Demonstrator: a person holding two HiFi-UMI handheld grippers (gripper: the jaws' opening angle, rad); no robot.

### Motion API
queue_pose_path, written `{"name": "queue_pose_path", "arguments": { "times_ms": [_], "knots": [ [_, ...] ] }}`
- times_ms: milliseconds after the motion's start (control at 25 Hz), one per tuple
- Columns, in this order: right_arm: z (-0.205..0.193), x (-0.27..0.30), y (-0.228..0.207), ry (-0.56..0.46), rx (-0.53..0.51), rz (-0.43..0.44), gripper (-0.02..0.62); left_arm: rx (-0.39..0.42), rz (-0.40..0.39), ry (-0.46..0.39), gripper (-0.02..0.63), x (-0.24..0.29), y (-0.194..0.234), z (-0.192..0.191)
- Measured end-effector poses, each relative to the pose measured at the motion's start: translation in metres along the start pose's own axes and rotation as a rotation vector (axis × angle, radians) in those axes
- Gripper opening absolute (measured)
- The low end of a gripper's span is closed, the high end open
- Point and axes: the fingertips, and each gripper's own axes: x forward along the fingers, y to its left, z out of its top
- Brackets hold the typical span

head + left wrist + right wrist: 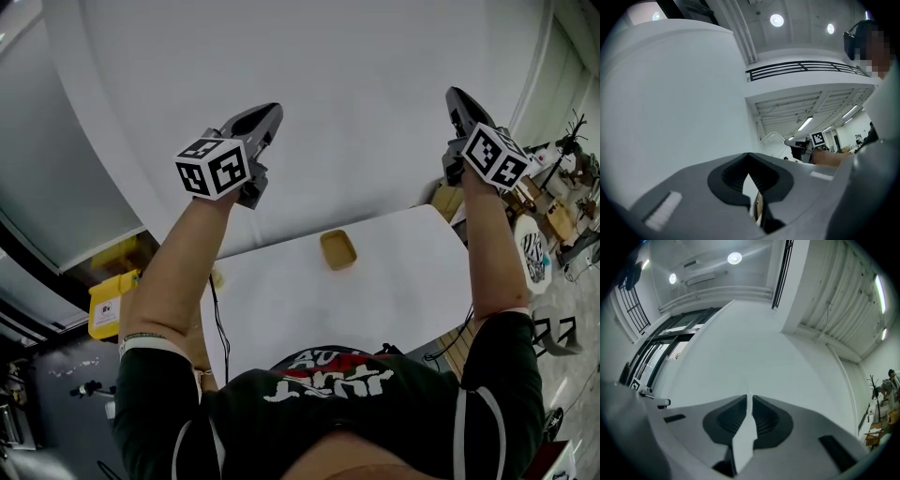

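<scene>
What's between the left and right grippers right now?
Nothing. In the head view the stretch from left gripper to right gripper is bare, with only white wall behind. The tan tray sits lower, on the table.

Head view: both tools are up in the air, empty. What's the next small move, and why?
Probably lower the left tool and the right tool toward the table. Both point up at the white wall with their jaws together and nothing between them, while the tan tray lies well below, out of both gripper views.
</scene>
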Motion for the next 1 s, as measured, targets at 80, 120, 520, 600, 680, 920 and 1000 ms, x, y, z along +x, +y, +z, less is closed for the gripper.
{"name": "queue_pose_path", "arguments": {
  "times_ms": [80,120,520,600,680,920,1000],
  "knots": [
    [-0.0018,-0.0002,0.0007,0.002,-0.005,0.0,0.04,-0.004,0.0,0.004,0.006,-0.0004,0.0004,-0.0027],
    [-0.0025,-0.0007,0.0007,0.003,-0.006,0.0,0.04,-0.004,0.0,0.006,0.006,-0.0004,0.0002,-0.0038],
    [-0.0075,0.002,-0.001,0.007,-0.004,0.002,0.04,-0.009,-0.002,0.006,0.006,0.0024,0.0011,-0.0017],
    [-0.0085,0.002,-0.0024,0.006,0.001,-0.002,0.04,-0.007,-0.001,0.004,0.006,0.0022,0.0014,-0.0015],
    [-0.0092,0.0019,-0.0023,0.01,0.001,-0.005,0.04,-0.007,-0.002,0.003,0.006,0.002,0.0014,-0.0016],
    [-0.0078,0.0022,0.0008,0.013,-0.018,-0.001,0.04,-0.005,-0.002,0.005,0.006,0.0014,0.0004,-0.0018],
    [-0.0078,0.002,0.0008,0.015,-0.023,-0.001,0.04,-0.006,-0.002,0.005,0.006,0.0017,0.0003,-0.0014]
  ]
}}
